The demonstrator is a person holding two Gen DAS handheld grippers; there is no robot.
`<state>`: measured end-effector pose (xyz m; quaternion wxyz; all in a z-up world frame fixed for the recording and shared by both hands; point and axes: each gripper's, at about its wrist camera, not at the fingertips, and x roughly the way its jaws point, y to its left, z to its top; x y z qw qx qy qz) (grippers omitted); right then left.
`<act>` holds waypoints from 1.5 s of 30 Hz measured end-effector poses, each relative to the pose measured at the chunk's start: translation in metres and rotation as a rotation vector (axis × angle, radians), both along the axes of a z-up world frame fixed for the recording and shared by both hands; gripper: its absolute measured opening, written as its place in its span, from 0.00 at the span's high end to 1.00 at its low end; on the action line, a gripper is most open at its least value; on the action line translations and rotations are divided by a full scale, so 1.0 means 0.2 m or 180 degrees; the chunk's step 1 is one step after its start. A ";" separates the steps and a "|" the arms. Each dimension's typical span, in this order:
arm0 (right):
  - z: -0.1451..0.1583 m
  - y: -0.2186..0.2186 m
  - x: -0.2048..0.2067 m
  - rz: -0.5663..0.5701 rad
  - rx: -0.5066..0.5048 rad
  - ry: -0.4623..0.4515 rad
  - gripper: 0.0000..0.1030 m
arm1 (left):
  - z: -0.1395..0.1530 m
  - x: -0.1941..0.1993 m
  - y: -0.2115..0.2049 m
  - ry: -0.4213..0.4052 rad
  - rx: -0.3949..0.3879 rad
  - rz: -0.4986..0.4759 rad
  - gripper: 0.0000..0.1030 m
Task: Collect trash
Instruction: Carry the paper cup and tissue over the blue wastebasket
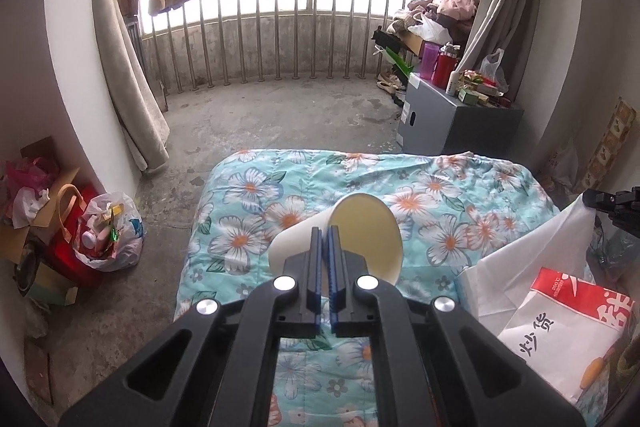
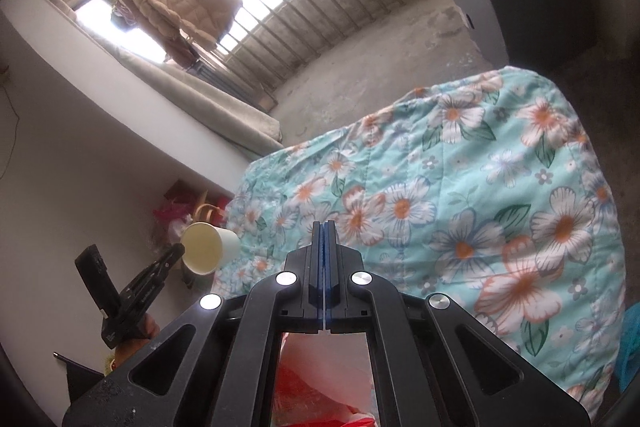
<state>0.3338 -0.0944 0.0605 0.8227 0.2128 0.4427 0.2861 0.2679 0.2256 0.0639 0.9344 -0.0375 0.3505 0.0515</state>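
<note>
My left gripper is shut on the rim of a white paper cup, held above the floral quilt; the cup's pale yellow inside faces the camera. The cup and the left gripper also show at lower left in the right wrist view. My right gripper is shut; beneath its fingers lies white and red plastic, and I cannot tell if the tips pinch it. A white plastic bag holding a white and red paper packet is at the right of the left wrist view.
The quilt covers a raised surface. Concrete floor runs to a metal railing. A grey cabinet with bottles stands at right. Boxes and a full plastic bag sit by the left wall. A curtain hangs at left.
</note>
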 end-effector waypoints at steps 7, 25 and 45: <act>0.15 -0.06 -0.06 -0.0077 0.0101 -0.0253 1.00 | 0.15 -0.07 -0.07 -0.0244 -0.0023 -0.0105 0.98; 0.46 -0.48 -0.37 -0.0519 0.0228 -0.0740 1.00 | 0.46 -0.26 -0.51 -0.0650 -0.0078 -0.0732 0.98; 0.31 -1.53 -0.94 -0.1734 0.0337 -0.0776 1.00 | 0.34 -0.30 -1.92 -0.0076 -0.0410 -0.2383 0.98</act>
